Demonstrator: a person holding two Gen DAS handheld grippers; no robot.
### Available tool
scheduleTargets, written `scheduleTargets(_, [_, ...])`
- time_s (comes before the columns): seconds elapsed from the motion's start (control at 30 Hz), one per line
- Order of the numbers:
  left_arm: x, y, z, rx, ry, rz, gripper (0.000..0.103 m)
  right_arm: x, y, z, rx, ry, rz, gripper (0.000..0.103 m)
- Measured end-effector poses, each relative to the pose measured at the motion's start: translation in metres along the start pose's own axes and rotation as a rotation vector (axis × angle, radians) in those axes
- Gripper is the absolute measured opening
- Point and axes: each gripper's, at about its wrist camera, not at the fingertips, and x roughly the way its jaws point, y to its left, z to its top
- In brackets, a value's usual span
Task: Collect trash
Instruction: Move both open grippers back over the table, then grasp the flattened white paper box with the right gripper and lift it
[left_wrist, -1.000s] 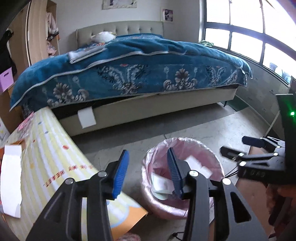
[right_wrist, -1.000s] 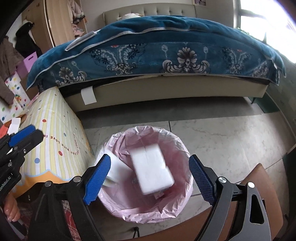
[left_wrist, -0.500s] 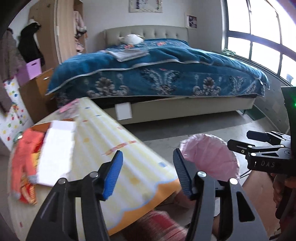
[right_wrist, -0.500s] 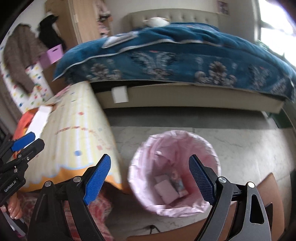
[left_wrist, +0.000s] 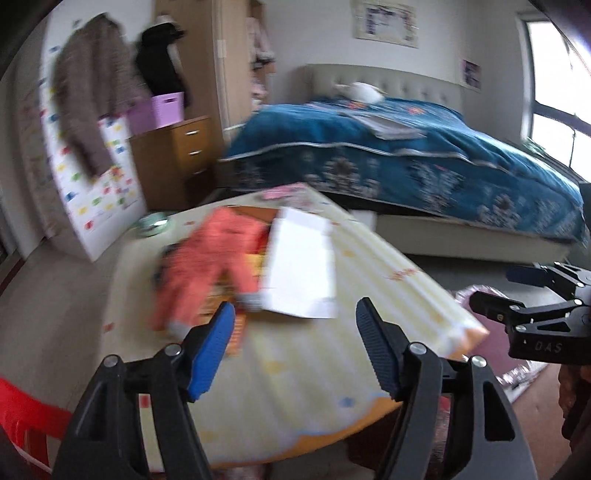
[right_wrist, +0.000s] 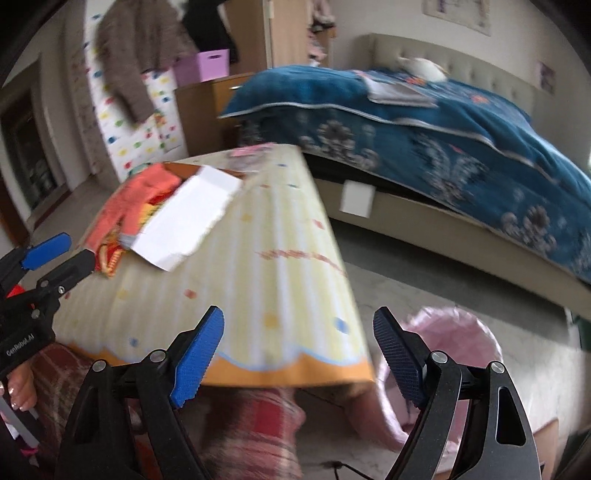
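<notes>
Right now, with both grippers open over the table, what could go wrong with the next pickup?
1. The white paper overlaps the orange garment, so the left gripper might snag cloth along with it.
2. Both views are motion-blurred, so aim at the paper's edge could be off.
3. The pink-lined bin sits below the table corner, partly hidden; the right gripper could bump the table edge on the way there.
</notes>
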Motion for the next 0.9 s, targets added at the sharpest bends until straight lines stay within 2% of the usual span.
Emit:
scheduleTargets(0.17, [0.006, 0.047, 0.001, -0.077, 0.010, 0.089, 0.067, 0.020, 0.044, 0.025, -0.064, 0.002, 0.030, 0.086])
scheduleTargets(0.37, [0.025, 0.084, -0.001, -0.112, 0.038, 0.155, 0.067, 0.062, 0.087, 0.055, -0.089, 0.040, 0.057, 0.088])
scheduleTargets(0.77, [0.051, 0.112, 0.007, -0.126, 0.058, 0.175, 0.067, 0.129, 0.132, 0.092, -0.093, 0.078, 0.088, 0.089])
scheduleTargets(0.9, [0.052, 0.114, 0.007, -0.142, 0.066, 0.166, 0.067, 0.141, 0.137, 0.094, -0.117, 0.115, 0.062, 0.089])
